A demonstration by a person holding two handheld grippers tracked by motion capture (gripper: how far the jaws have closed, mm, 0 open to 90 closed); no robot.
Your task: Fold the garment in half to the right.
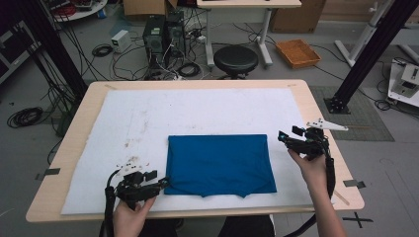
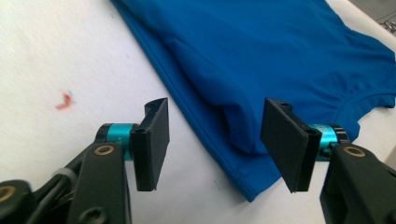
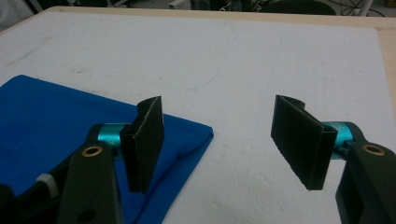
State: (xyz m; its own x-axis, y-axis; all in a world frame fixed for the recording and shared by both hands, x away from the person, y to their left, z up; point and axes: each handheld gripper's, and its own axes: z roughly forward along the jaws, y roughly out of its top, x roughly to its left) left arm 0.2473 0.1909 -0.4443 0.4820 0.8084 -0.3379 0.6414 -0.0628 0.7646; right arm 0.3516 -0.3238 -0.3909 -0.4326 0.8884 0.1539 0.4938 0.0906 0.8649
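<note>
Bench (image 1: 74, 133) is covered by a white mat (image 1: 197, 111), stained toward its left side. Blue T-shirt (image 1: 220, 165) is laid flat on the mat, centred left-to-right and close to the bench's near edge. It is already folded into a neat rectangle: sleeves and sides are tucked in, and the collar curve is seen at the near edge in the high view.

Progress, as judged: side folds are done, and at least one more fold is likely left, since both grippers are posed at opposite corners of the rectangle.

Left gripper (image 2: 212, 140) is held at the shirt's near-left corner. Its jaws are spread, with the corner hem between them but not yet pressed; in the left gripper view a folded layer is seen bunched just ahead of the corner. No pinch yet.

Right gripper (image 3: 219, 140) is held by the shirt's far-right corner, toward the bench's right edge. Its jaws are spread and nothing is clamped; the corner is seen beside the left jaw rather than between the pads, though the overlap there is hard to read, so contact can't be ruled out.

Left to do, as judged: both corners gripped, then the rectangle lifted and folded again. Nothing lifted so far; cloth is lying flat on the mat.
</note>
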